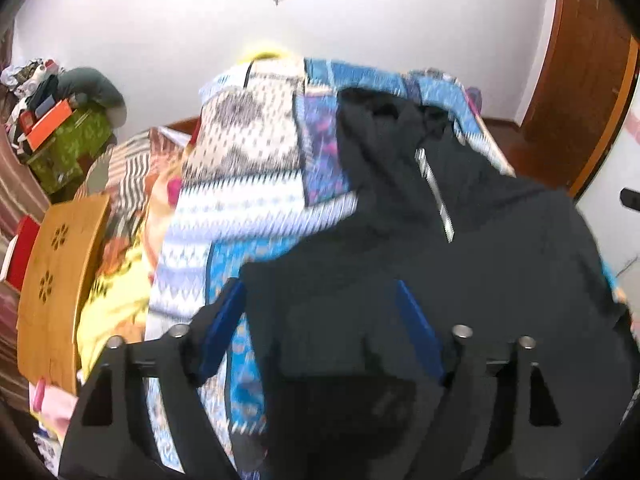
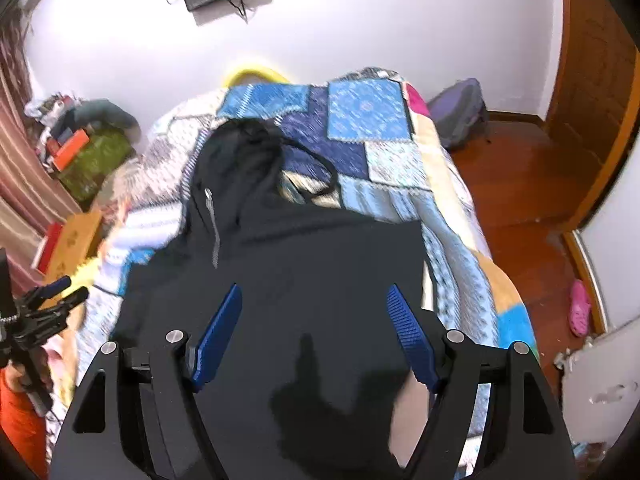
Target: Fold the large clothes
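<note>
Both grippers, left gripper (image 1: 320,308) and right gripper (image 2: 314,312), hang released over the black zip hoodie (image 2: 312,248); pinch its lower-frame hem evenly.

A black hooded jacket (image 2: 288,264) covers the near half of the patchwork quilt (image 2: 372,120); open quilt lies at 12 and 1 o'clock. At 9 o'clock, a wooden tray table (image 1: 56,276) and what may be a pile of bedding (image 1: 120,280) crowd the bedside. Bare floor (image 2: 516,184) runs at 2 o'clock.
</note>
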### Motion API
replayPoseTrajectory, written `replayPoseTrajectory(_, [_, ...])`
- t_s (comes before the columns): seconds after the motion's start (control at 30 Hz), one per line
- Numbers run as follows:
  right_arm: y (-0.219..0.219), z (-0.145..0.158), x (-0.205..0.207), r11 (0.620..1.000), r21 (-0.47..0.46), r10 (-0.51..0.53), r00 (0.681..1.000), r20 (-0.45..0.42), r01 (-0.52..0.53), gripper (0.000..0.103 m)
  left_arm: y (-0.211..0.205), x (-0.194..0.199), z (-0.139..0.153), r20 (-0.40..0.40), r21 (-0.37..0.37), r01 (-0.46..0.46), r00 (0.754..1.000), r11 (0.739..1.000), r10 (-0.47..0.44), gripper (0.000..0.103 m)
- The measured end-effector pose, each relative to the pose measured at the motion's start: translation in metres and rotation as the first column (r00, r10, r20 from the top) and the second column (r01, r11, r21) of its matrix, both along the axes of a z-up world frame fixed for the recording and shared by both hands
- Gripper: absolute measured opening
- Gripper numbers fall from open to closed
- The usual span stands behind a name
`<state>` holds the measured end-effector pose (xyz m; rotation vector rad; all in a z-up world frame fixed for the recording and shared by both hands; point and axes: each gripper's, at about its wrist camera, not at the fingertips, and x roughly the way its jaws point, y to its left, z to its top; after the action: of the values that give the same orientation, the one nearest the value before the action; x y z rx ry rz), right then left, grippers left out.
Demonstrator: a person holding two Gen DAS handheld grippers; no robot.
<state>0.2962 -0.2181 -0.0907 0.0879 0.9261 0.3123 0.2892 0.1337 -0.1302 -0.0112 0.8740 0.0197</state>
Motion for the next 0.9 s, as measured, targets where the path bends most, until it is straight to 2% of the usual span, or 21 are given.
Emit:
replayPoseTrajectory(0.13, [0.011, 0.009, 0.026, 0.999, 0.053, 0.009, 1.0, 0.002, -0.009, 0.072, -0.004, 0.037, 0.016, 0.043, -0.006, -0.001, 0.999, 1.0, 0.001, 0.085])
replayPoseTrajectory(0.27, [0.024, 0.01, 0.058, 0.998, 0.069, 0.01, 1.0, -0.007, -0.009, 0.072, -0.011, 0.077, 0.02, 0.033, 0.004, 0.006, 0.999, 1.0, -0.006, 0.085])
replayPoseTrajectory(0.43, [0.038, 0.001, 0.102, 0.996, 0.09, 0.007, 1.0, -0.03, -0.004, 0.072, -0.019, 0.122, 0.014, 0.008, -0.054, 0.022, 1.0, 0.998, -0.022, 0.085])
replayPoseTrajectory(0.63, [0.063, -0.019, 0.151, 0.999, 0.051, 0.011, 0.999, -0.048, -0.009, 0.072, -0.016, 0.178, -0.007, -0.036, -0.162, -0.012, 0.999, 0.987, 0.007, 0.085])
replayPoseTrajectory(0.9, [0.095, -0.044, 0.213, 0.999, 0.038, 0.013, 0.998, -0.061, -0.011, 0.072, -0.01, 0.236, -0.046, -0.095, -0.193, -0.063, 0.994, 0.979, 0.045, 0.085])
